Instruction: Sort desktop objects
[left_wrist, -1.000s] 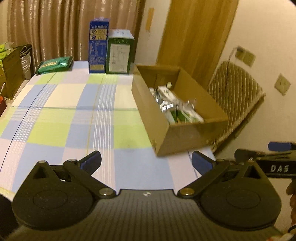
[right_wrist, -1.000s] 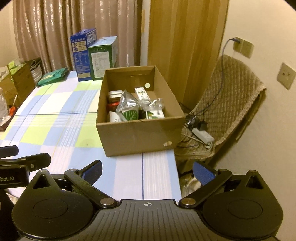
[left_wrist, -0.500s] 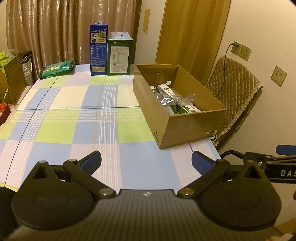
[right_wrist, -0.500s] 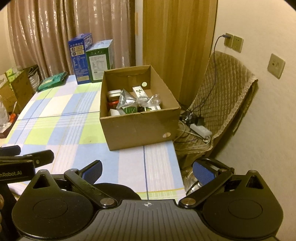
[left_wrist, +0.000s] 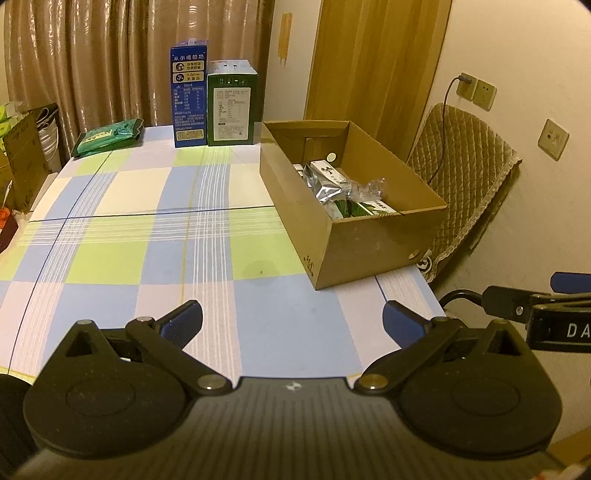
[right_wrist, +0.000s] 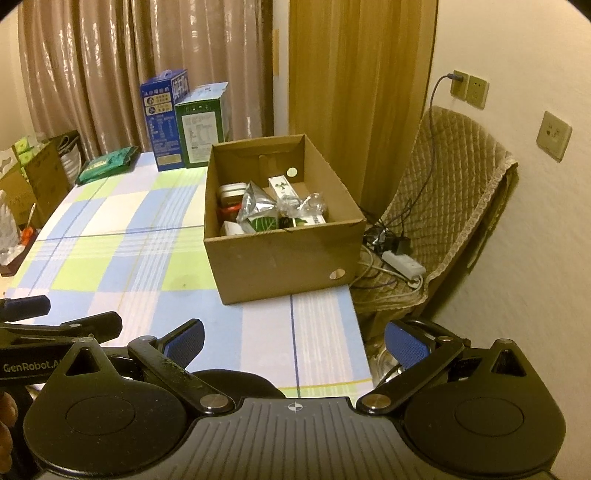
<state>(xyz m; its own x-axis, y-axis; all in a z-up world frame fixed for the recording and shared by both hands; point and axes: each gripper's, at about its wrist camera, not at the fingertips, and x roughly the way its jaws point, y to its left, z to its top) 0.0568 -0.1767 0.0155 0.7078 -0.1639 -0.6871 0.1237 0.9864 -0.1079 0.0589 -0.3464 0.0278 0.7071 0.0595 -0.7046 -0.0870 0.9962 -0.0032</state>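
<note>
I have both tools hanging above the near edge of the checked blue, green and white counter (left_wrist: 122, 258), and neither holds anything. The left hand-held gripper (left_wrist: 291, 325) has its blue-padded fingers spread wide with only bare cloth between them; the right hand-held gripper (right_wrist: 295, 341) is just as wide apart and just as unloaded, out over the near right corner of the counter.

The open brown cardboard box (right_wrist: 280, 254) sits ahead of the right hand-held gripper and ahead and to the right of the left one. It is already loaded: a crumpled silver foil pouch (right_wrist: 256, 201), a small white carton with green print (right_wrist: 282, 186), some clear wrapping and other packets I cannot make out. I judge the sorting to be far along, with me between picks.

What is left on the cloth stands well beyond the left hand-held gripper, at the far edge: a tall blue printed carton (left_wrist: 188, 98) touching or just beside a shorter dark green carton (left_wrist: 231, 105), and further left a flat green plastic packet (left_wrist: 109, 136).

If these belong to the job, the next move is a long reach forward with the left tool. The flat packet looks the easiest: come down over it, fingers straddling its short width, then close. The tall cartons look wide for these fingers and may tip if nudged.
</note>
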